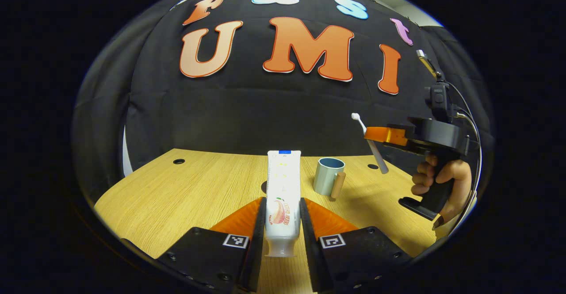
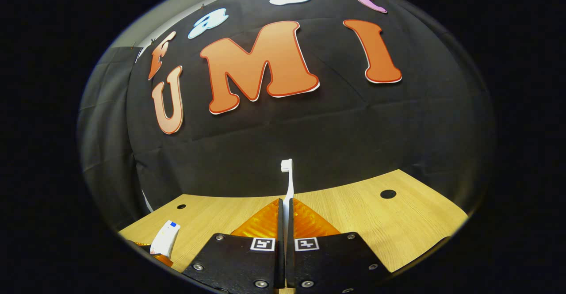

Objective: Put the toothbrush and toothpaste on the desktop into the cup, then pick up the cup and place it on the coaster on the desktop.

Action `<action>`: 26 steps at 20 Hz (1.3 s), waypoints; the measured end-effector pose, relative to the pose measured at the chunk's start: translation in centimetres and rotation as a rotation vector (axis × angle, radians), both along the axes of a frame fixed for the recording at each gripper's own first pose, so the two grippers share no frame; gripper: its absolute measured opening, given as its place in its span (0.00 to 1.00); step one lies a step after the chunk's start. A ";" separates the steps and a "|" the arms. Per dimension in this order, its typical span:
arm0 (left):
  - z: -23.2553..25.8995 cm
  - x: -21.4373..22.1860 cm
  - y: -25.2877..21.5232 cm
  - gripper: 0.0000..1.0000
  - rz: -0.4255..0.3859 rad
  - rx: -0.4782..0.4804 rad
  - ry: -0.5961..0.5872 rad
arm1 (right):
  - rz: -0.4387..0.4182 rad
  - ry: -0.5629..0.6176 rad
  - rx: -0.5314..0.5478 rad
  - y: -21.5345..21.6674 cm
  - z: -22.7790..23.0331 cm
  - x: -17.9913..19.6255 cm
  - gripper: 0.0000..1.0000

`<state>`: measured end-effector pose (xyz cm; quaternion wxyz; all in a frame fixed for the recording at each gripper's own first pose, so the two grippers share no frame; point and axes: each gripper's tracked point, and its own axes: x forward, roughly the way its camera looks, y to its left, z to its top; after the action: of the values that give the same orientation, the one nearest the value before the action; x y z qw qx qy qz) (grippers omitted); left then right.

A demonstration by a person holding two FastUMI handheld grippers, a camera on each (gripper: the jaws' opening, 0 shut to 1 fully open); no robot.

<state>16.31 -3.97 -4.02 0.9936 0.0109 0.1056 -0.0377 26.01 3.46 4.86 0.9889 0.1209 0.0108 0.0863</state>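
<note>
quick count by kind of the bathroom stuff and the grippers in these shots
toothpaste tube: 1
toothbrush: 1
cup: 1
hand-held gripper: 2, the left hand-held gripper and the right hand-held gripper
total: 5

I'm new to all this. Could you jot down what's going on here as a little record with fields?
left gripper: shut on the toothpaste, held above the desk
right gripper: shut on the toothbrush, bristles up
cup: upright on the wooden desk, nothing visibly in it
hand: holding the right gripper's handle
coaster: can't tell
</note>
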 end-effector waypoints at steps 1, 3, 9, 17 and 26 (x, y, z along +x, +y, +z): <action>0.1 0.2 -0.1 0.43 -0.006 0.012 -0.007 | 0.002 0.001 -0.003 0.3 -0.1 1.0 0.02; 0.1 0.5 -0.1 0.43 -0.013 0.013 -0.014 | 0.013 -0.010 -0.006 0.9 0.0 2.8 0.02; -0.6 1.9 -0.2 0.43 -0.016 0.005 -0.009 | 0.033 -0.035 -0.028 2.2 -0.1 8.9 0.02; -1.1 2.6 -1.1 0.43 -0.043 0.000 0.002 | 0.016 -0.025 -0.029 2.2 -1.9 12.4 0.02; -1.3 2.2 -1.2 0.43 -0.035 -0.001 0.020 | 0.018 -0.023 -0.029 2.7 -2.1 12.2 0.05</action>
<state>18.46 -5.13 -5.34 0.9917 0.0121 0.1153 -0.0555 38.23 6.20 2.74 0.9898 0.1053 0.0020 0.0964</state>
